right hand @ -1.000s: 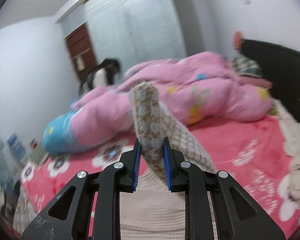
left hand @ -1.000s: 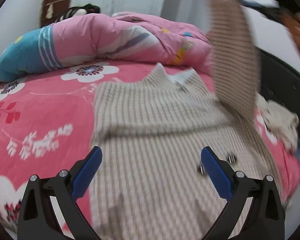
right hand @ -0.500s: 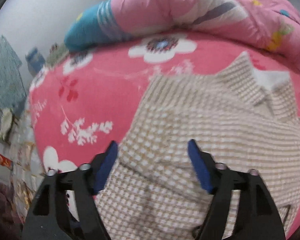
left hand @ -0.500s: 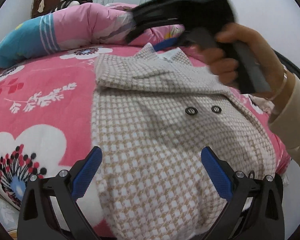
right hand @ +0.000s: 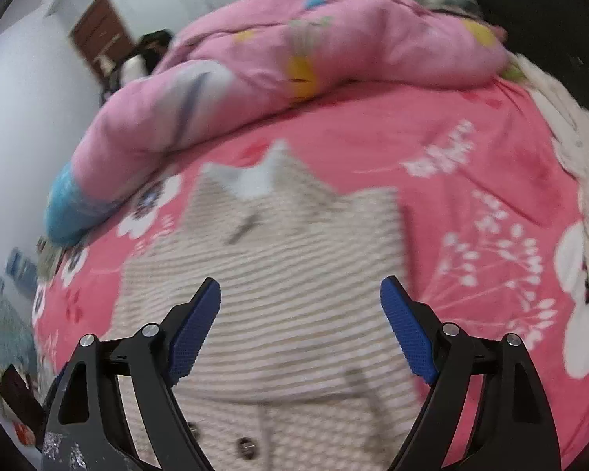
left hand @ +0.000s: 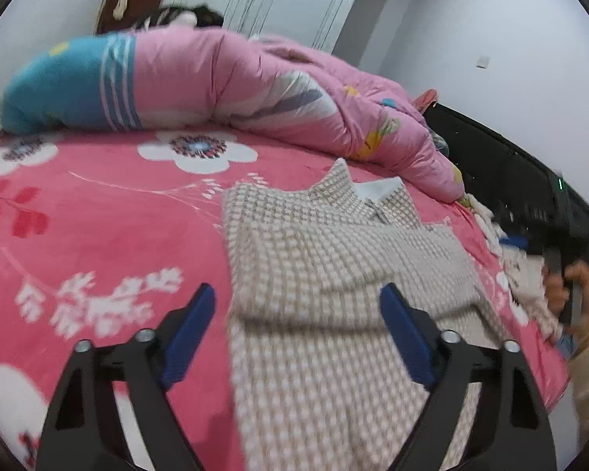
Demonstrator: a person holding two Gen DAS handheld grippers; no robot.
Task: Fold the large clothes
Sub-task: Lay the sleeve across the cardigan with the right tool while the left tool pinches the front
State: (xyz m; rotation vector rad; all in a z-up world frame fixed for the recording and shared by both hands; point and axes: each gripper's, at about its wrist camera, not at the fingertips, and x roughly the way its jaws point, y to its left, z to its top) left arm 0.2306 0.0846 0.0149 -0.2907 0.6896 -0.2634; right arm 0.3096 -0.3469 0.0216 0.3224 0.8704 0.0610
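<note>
— What had changed over that last second?

— The right gripper had let go of the sleeve it was pinching aloft a second earlier; the sleeve had come down and now lay folded across the checked jacket. The person's right hand had swung away from over the collar, where it was half a second before, out to about three o'clock in the left wrist view, wrapped around that gripper's dark handle.

— And how were the grippers set?

— Both spread wide. The left gripper hung above the jacket with nothing between its blue pads — one pad over the pink bedspread, the other over the checked cloth. I couldn't tell whether either pad touched the fabric. The right gripper was just as wide, its pads over the jacket's middle, gripping nothing.

— Where did the jacket lie?

— Flat on the bedspread, its collar toward twelve o'clock in both views, the white lining showing at the neck. In the right wrist view, dark buttons sat at about six o'clock, between the gripper's arms. That view was blurred.

— Anything behind it?

— A rolled pink quilt with a blue end ran across at eleven to one o'clock, beyond the collar and apart from it.
</note>
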